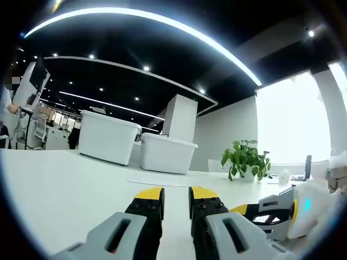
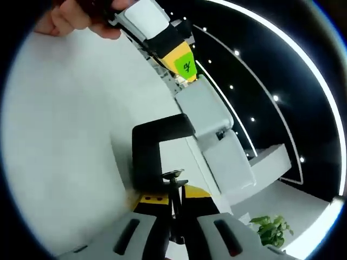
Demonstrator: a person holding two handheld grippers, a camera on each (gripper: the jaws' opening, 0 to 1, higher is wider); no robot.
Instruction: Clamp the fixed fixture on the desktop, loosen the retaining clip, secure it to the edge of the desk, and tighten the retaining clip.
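**Right gripper view: clamp held by its screw, slip risk**

Right gripper view shows the white desk (image 2: 59, 135) filling most of the frame, rolled hard. The black C-clamp fixture (image 2: 149, 149) sits in the right gripper (image 2: 174, 214), jaws clenched on its thin screw (image 2: 174, 192). The left gripper (image 2: 173, 46) is at top w/ a hand (image 2: 76, 16) behind it.

Risk, as I judge it: narrow grip on the screw, so the clamp could pivot or drop if turned fast.

Left gripper view: left gripper (image 1: 176, 203) jaws nearly together, nothing between. Open desk ahead; white bins (image 1: 135, 143) and plant (image 1: 245, 160) well apart. Desk edge not clearly seen.
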